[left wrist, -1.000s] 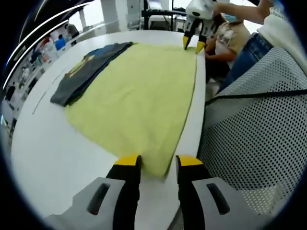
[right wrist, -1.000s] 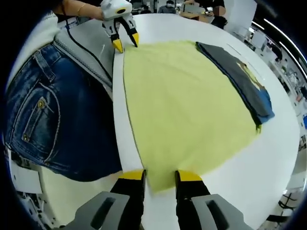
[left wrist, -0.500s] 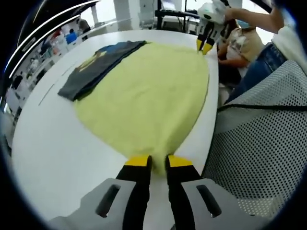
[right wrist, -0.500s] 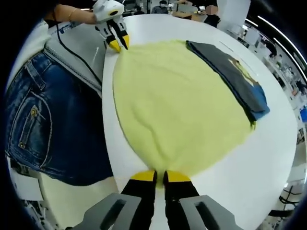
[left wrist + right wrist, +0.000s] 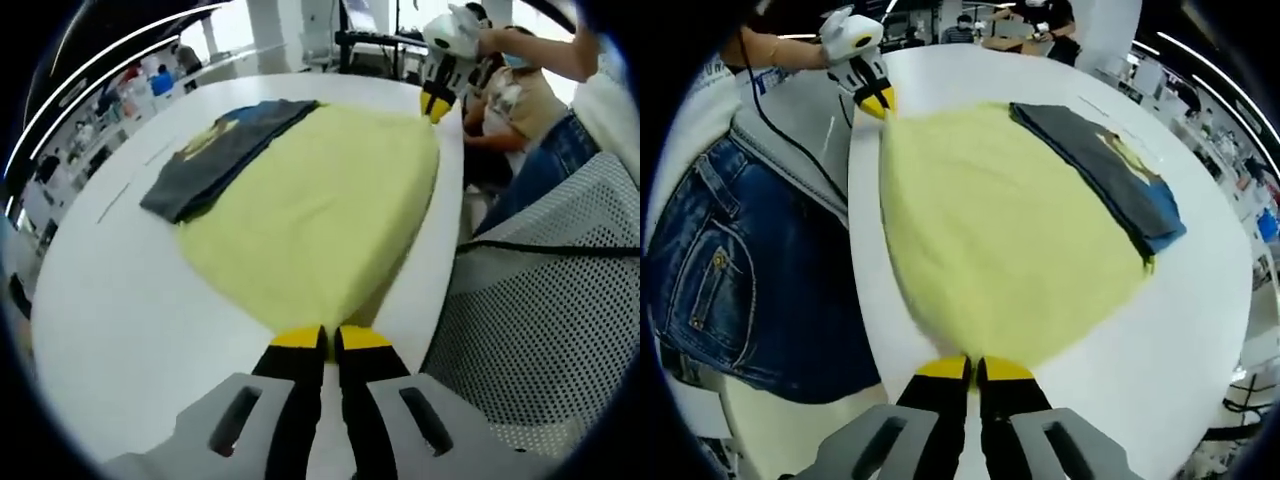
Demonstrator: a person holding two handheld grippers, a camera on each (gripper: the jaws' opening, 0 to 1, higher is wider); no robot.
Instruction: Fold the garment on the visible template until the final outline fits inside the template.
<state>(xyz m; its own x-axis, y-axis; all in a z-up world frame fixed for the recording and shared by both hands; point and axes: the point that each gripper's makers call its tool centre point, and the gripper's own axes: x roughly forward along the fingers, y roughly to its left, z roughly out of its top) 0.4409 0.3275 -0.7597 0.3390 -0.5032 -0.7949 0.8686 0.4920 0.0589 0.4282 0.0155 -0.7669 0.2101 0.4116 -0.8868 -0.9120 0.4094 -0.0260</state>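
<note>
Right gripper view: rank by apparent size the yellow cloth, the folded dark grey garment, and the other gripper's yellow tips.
1. Yellow cloth, by far the largest.
2. Folded dark grey garment.
3. Left gripper's yellow tips, smallest, though farthest from the camera.

I see a round white table under everything. Just beside its edge in the left gripper view stands a chair with a grey mesh back, and past it a seated person in a beige printed shirt. Shelves of small goods line the far wall. In the right gripper view, blue jeans press close to the table, with a black cable running across the mesh.
</note>
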